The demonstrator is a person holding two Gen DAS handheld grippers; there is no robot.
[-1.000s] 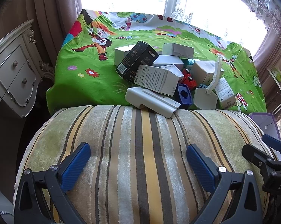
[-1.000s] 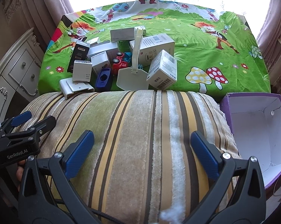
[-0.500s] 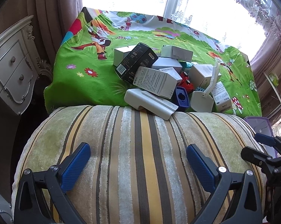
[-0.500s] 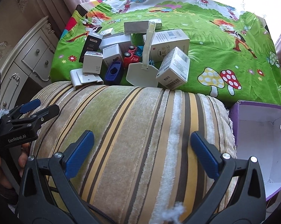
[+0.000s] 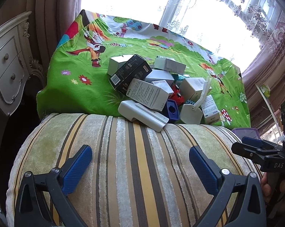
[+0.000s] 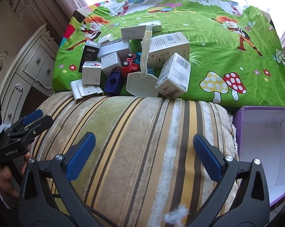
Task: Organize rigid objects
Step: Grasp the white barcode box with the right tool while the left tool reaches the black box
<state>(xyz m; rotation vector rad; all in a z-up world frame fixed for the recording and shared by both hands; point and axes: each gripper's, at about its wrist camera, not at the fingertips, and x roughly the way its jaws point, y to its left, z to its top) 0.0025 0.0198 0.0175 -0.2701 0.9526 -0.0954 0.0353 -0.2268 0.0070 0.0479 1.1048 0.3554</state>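
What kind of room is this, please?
Probably a bedroom in a home. A cartoon-print green sheet covers what looks like a bed, an ornate cream drawer chest stands beside it, and lace curtains hang at the window.

Striped cushion (image 5: 134, 162) in front, cartoon green sheet (image 6: 218, 43) behind, white dresser (image 5: 6, 66) at left.

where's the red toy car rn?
Mid-pile on the green sheet: the red toy car sits behind the blue sharpener, left of the white paddle; same spot in left wrist view.
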